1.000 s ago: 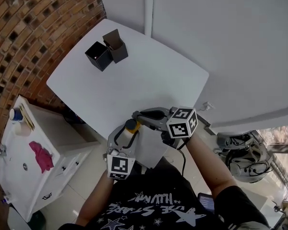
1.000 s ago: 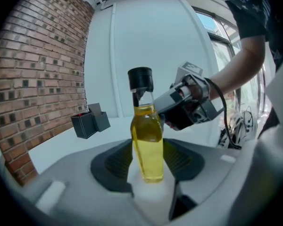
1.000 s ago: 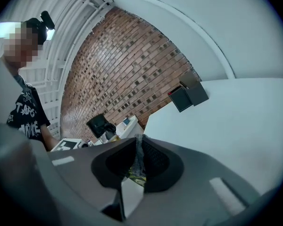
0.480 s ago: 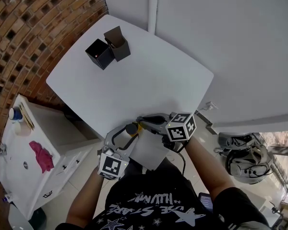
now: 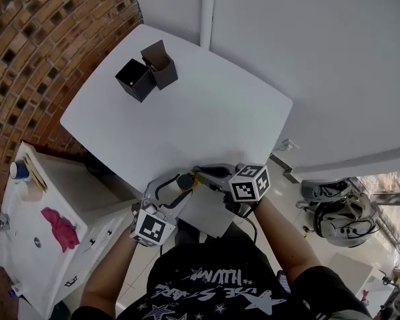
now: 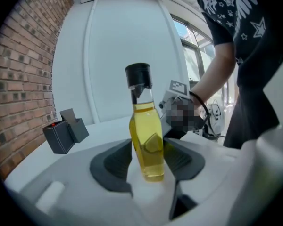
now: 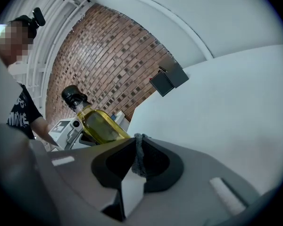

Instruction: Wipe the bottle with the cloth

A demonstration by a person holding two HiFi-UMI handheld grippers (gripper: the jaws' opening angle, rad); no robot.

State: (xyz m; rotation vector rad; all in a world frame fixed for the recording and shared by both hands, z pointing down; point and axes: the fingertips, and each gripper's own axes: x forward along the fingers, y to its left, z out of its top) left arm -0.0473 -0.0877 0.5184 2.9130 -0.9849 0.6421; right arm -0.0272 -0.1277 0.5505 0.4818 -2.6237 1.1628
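Between the jaws of the left tongs (image 6: 148,160) stands the bottle (image 6: 146,131) – clear glass, yellow liquid most of the way up, a black cap on top – and both dark pads press against its lower sides, so it is firmly pinched and held upright. Just to the right of it, the right tongs (image 7: 137,142) have their jaws pressed together on a thin fold of grey cloth (image 7: 138,157), which runs as a narrow strip down the seam between the pads. From above, the cloth spreads out as a pale sheet below and between the two tongs, near the person's body. Seen from the right tongs, the bottle sits just beyond and to the left of the jaw tips, close to the cloth (whether the two touch I cannot make out). Whether the bottle's base rests on anything is hidden by the left tongs' own body. Well ahead of both tongs, across the bare white table (image 5: 213,105), two black boxes (image 5: 147,75) stand side by side – near the brick wall (image 5: 47,45).
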